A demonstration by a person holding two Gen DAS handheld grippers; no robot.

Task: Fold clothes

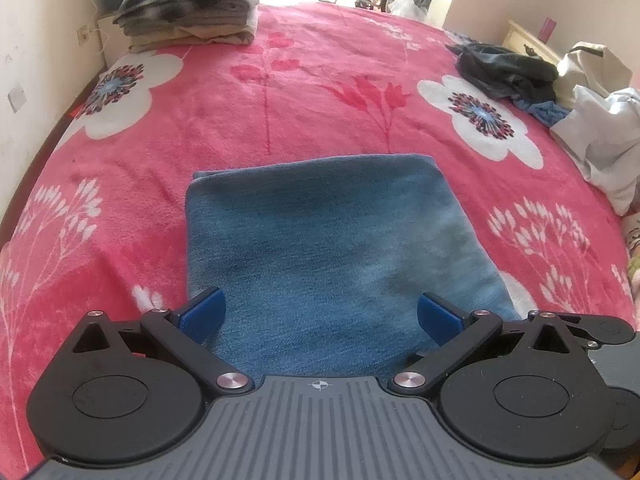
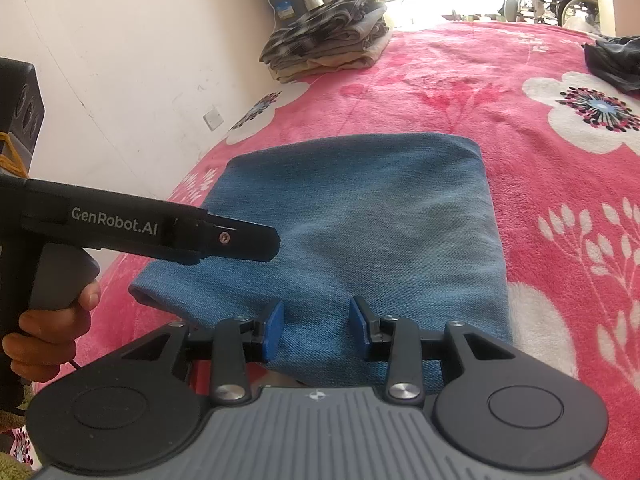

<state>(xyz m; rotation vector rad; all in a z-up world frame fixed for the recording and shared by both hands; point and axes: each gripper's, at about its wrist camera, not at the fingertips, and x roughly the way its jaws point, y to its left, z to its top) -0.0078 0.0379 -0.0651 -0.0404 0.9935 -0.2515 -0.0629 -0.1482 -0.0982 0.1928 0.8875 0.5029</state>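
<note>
On the pink floral blanket (image 1: 304, 92) the folded jeans (image 1: 332, 248) lie flat beneath me. My left gripper (image 1: 320, 314) gapes wide, my right gripper (image 2: 317, 330) half open, both empty. Any lift wants all layers pinched at the near edge.

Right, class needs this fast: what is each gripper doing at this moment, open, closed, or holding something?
Left gripper: open wide, holding nothing, over the folded denim.
Right gripper: open, narrower gap, holding nothing, over the same denim.

Folded blue denim garment (image 1: 328, 248) lies flat on bedspread (image 1: 280, 100).
</note>
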